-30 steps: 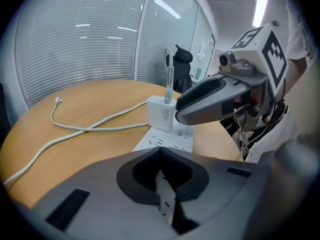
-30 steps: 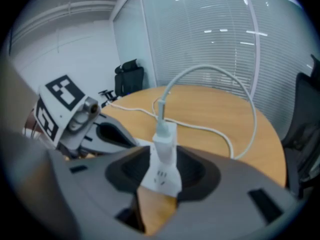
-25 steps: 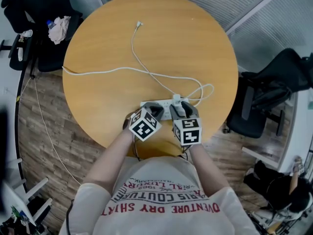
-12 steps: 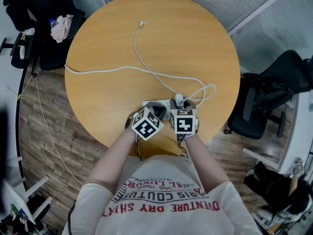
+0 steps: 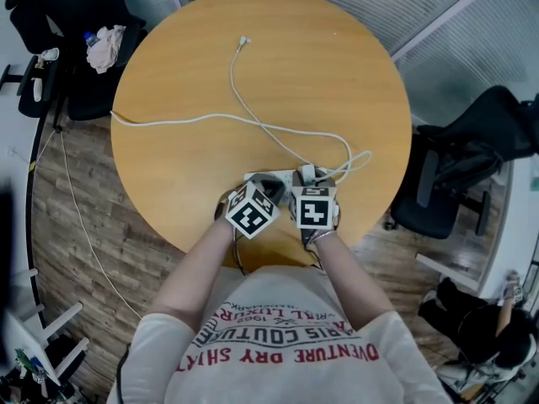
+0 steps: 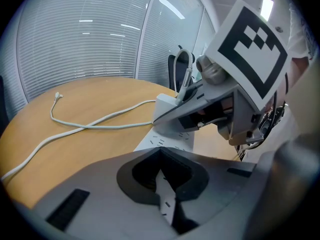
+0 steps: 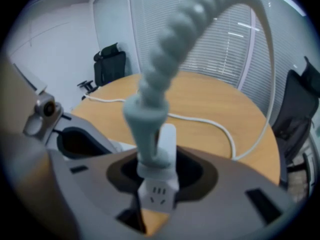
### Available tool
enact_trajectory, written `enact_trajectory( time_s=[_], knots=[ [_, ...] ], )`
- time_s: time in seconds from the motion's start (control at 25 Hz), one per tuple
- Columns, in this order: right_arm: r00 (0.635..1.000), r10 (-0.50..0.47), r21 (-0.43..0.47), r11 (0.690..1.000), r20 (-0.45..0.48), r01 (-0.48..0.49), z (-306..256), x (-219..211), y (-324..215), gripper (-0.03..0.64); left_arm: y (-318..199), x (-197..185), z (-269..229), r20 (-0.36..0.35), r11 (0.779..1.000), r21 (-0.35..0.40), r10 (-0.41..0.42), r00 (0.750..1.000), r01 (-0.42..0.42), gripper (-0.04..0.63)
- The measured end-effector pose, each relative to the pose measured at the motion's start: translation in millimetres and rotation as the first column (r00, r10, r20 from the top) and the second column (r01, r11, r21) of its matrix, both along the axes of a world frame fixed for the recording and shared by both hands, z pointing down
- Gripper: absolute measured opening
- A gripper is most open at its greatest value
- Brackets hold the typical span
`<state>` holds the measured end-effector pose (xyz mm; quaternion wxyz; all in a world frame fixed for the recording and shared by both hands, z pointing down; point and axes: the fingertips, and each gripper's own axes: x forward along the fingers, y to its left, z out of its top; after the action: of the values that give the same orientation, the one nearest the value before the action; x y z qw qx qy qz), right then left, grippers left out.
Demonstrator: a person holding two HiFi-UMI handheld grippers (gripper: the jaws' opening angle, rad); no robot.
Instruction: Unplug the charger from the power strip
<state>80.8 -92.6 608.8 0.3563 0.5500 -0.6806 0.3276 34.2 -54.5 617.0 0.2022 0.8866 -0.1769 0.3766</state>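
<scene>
Your left gripper (image 6: 161,181) is clenched on the near part of the white power strip (image 6: 167,140). A thin slice of the strip's face, with its socket slots, shows in the narrow gap between the jaws. The strip lies flat on the round wooden table (image 5: 337,74), close to the edge at your body, and both your grippers meet over it. The charger (image 7: 156,156) stands upright on the strip's right part and is plugged in. A thick ribbed cable sleeve (image 7: 170,49) rises from its top and bends over toward the right. Your right gripper (image 5: 309,182) has its jaws at each side of the charger. They have just been closing around it, but they do not clamp it yet, because a dark space is left on both sides of the white body. Just under the charger you can see one socket face of the strip. Beyond the strip, a white cable (image 5: 232,82) runs across the table and ends in a small free connector (image 5: 242,40) near the far side. A second white cable (image 5: 168,122) crosses it and goes off the table's left edge. A black office chair (image 5: 472,158) stands well apart on the right, on the wooden floor (image 5: 76,192).
</scene>
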Motion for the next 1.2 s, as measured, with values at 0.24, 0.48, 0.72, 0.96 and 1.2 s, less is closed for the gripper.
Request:
enact_trajectory(
  time_s=[0.24, 0.48, 0.72, 0.96, 1.2],
  knots=[
    [1.000, 0.007, -0.006, 1.000, -0.005, -0.007, -2.3, 3.1, 3.0, 0.159, -0.6, 1.9, 0.7, 0.003, 1.000, -0.006, -0.017, 1.000, 0.017, 0.032],
    [0.998, 0.062, -0.034, 0.998, 0.021, -0.061, -4.7, 8.4, 6.6, 0.158, -1.1, 0.4, 0.5, -0.003, 1.000, -0.007, -0.011, 1.000, 0.011, 0.032],
    [0.999, 0.027, -0.008, 1.000, -0.021, -0.027, -17.5, 6.4, 6.5, 0.155, -1.9, 2.0, 0.1, -0.002, 1.000, -0.003, -0.015, 1.000, 0.015, 0.032],
    [0.998, -0.042, 0.084, 0.995, -0.049, 0.046, -51.9, -2.0, -4.7, 0.155, -2.2, 1.9, 1.9, 0.005, 1.000, -0.009, -0.017, 1.000, 0.017, 0.032],
    [0.998, -0.049, 0.105, 0.994, 0.042, 0.045, -67.6, -0.1, 4.5, 0.155, -2.4, 0.6, 2.2, 0.009, 1.000, 0.020, -0.016, 1.000, 0.016, 0.032]
  ],
)
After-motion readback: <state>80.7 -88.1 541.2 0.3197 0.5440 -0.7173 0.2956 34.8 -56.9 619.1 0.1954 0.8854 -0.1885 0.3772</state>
